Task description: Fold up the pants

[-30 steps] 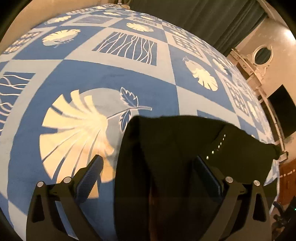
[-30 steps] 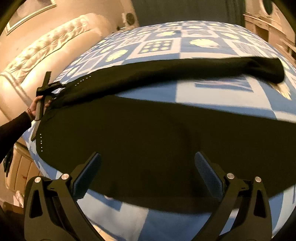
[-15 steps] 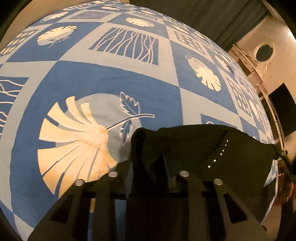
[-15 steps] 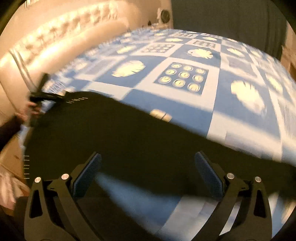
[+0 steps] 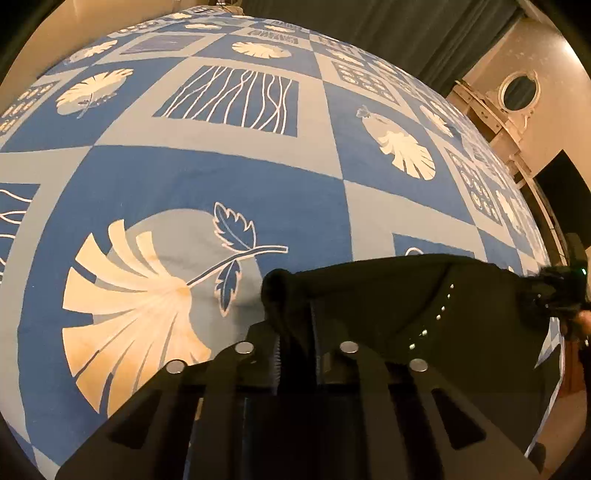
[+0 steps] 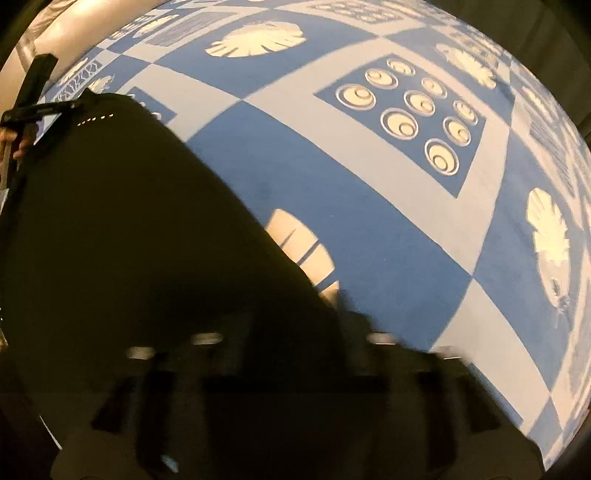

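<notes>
Black pants [image 5: 388, 295] with a row of small pale studs lie on a blue-and-white patterned bedspread [image 5: 221, 166]. My left gripper [image 5: 295, 325] is closing its jaws tight on a bunched corner of the fabric. At the right edge of the left wrist view, my right gripper [image 5: 554, 291] grips the other corner, and the cloth runs taut between them. In the blurred right wrist view, the right gripper [image 6: 317, 325] is closing its jaws with the edge of the pants [image 6: 129, 221] between them. The left gripper [image 6: 55, 109] and the hand [image 6: 14, 144] holding it show at the far left.
The bedspread [image 6: 332, 184] stretches far beyond the pants. A dark curtain [image 5: 369, 18] hangs behind the bed. White furniture with a round mirror [image 5: 517, 88] and a dark screen [image 5: 565, 184] stand to the right. A pale tufted headboard [image 6: 44, 37] is at top left.
My left gripper's jaws went from wide open to shut on the pants' corner. My right gripper swept across the pants to their edge, rolled, and its jaws came together on the cloth.
</notes>
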Motion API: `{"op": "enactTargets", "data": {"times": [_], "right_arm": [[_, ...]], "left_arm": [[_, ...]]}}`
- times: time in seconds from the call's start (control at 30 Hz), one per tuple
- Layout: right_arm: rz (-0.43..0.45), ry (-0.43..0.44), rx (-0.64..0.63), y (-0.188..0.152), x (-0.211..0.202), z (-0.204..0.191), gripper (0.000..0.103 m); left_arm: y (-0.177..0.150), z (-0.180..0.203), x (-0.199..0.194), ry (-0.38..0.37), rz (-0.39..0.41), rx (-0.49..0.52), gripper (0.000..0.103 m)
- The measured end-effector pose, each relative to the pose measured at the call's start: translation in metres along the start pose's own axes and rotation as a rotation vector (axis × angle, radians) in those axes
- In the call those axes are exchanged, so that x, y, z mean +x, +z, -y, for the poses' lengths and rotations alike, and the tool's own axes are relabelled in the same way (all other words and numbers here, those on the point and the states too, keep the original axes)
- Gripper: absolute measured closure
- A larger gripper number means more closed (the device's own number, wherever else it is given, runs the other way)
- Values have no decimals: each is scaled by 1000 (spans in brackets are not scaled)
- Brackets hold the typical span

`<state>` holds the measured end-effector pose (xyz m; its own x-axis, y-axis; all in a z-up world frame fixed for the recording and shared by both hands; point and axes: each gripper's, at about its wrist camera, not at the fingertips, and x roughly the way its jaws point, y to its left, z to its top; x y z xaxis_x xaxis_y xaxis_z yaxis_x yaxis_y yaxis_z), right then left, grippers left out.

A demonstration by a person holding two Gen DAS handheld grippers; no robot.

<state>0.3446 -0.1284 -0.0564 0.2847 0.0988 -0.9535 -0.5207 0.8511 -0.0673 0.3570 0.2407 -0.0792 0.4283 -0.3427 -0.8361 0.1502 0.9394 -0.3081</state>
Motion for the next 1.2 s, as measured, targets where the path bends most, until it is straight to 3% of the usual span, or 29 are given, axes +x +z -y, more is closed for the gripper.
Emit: {"op": "enactTargets", "data": {"times": [0.1, 0.3, 0.47, 0.6, 0.73, 0.8, 0.87, 0.93, 1.07, 1.2], "right_arm": [[96, -56, -14, -16, -31, -19, 91], [281, -168, -33, -73, -93, -72, 91], [359, -280, -53, -158, -131, -132, 91], [342, -300, -27, -218, -129, -175, 91], [278, -227, 48, -251, -105, -194, 86], [276, -195, 108, -260, -106, -199, 74], [317, -131, 190, -265, -116, -197, 28], [382, -35, 333, -277, -129, -191, 15], [481, 273, 668, -300, -127, -157, 15], [505, 457, 882, -311, -106, -139, 15]], "left_arm": [[0, 8, -14, -2, 54, 5, 94], [-18, 24, -81, -170, 199, 12, 97], [-69, 39, -134, -268, 247, 31, 98], [-131, 34, -159, -310, 229, 5, 97], [-195, 26, -157, -274, 135, 5, 96], [-228, 16, -152, -250, 85, -32, 91], [-248, 6, -162, -251, 107, -89, 88], [-262, -4, -173, -281, 134, -164, 85], [-278, -2, -181, -305, 176, -300, 84], [-276, -3, -173, -327, 219, -418, 79]]}}
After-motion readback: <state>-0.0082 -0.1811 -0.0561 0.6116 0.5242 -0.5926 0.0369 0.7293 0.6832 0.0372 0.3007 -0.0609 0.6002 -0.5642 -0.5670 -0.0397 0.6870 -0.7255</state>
